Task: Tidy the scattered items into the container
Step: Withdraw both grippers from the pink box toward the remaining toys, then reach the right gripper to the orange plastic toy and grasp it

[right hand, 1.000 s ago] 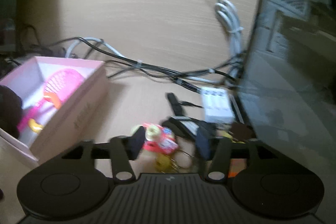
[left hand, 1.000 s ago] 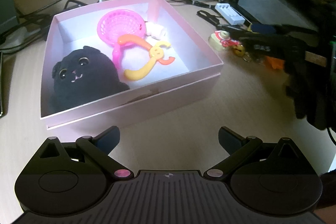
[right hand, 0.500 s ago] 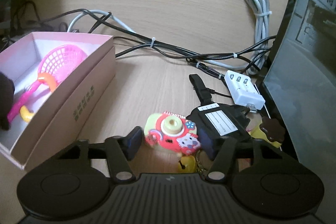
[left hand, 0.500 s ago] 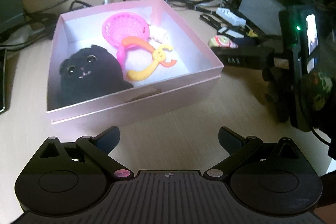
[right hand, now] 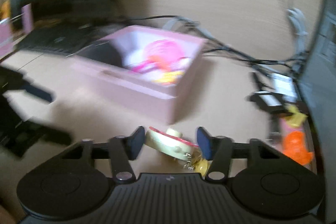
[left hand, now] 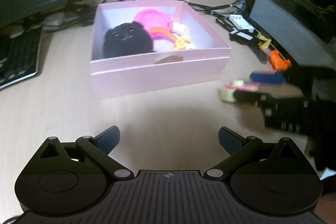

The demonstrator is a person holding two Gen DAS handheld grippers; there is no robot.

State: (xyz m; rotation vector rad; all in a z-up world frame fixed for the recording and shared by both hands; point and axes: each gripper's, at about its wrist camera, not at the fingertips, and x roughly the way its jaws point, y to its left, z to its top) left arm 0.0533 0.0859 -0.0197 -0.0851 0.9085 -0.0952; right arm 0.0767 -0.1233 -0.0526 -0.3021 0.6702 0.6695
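Observation:
A pink box (left hand: pixel 159 75) stands on the desk and holds a black plush (left hand: pixel 126 39), a pink basket (left hand: pixel 153 18) and yellow-orange toy tongs (left hand: pixel 178 42). It also shows, blurred, in the right wrist view (right hand: pixel 147 89). My right gripper (right hand: pixel 171 143) is shut on a small toy camera keychain (right hand: pixel 170 143) with a gold bell, held to the right of the box; the camera also shows in the left wrist view (left hand: pixel 233 90). My left gripper (left hand: pixel 169 136) is open and empty in front of the box.
An orange toy (right hand: pixel 297 147) and a yellow one (right hand: pixel 296 117) lie by a black tag (right hand: pixel 268 99), a white hub (left hand: pixel 241 23) and cables (left hand: pixel 210 6) at the right. A keyboard (left hand: pixel 19 56) lies at left. A computer case (left hand: pixel 294 14) stands at right.
My right gripper closed on the toy camera, lifted it and swung left toward the box. My left gripper pulled back from the box and stayed open.

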